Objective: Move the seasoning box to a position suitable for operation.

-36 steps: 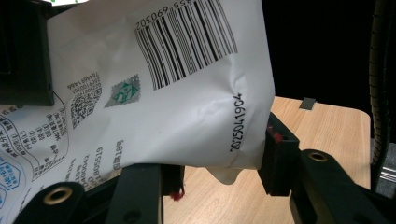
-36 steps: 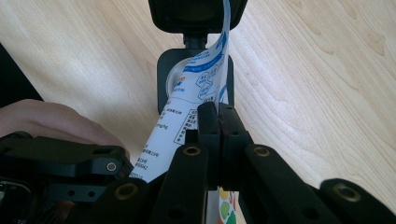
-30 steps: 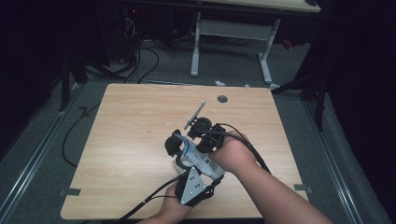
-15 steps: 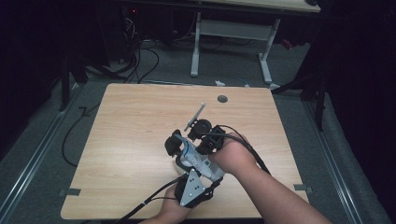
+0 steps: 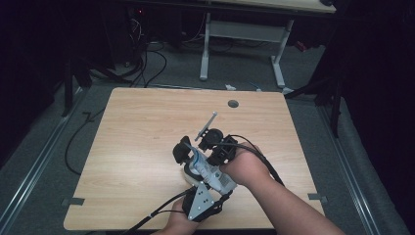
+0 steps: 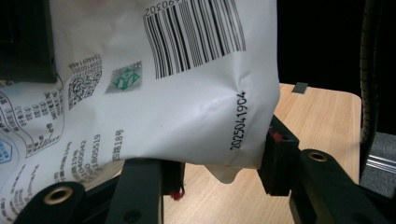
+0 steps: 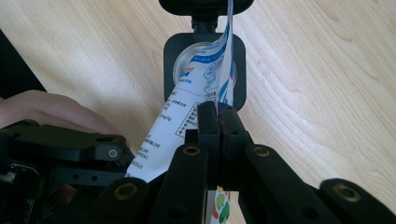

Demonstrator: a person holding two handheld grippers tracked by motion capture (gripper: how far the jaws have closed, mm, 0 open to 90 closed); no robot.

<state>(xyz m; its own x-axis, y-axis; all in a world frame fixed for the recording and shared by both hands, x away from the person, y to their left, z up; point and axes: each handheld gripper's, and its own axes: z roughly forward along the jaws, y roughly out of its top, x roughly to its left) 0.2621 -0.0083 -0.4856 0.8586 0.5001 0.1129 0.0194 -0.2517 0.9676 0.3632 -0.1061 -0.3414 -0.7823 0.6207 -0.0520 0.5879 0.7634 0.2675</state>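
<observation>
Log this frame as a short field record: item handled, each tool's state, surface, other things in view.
item: white printed packet with a barcode and small text
left tool: jaws on either side of the packet's bulging lower part, pressing it
right tool: jaws shut flat on the packet's thin edge
position: both tools close together above the near middle of the wooden table
other: round hole near the table's far edge; cables on the floor

A dim lab or workshop as I saw it, bare wooden counter point(image 5: 147, 147) with a cable hole point(image 5: 233, 104), grey carpet floor point(image 5: 372, 161), loose black cables point(image 5: 147, 63) trailing, second metal-legged desk point(image 5: 244, 29) behind.
</observation>
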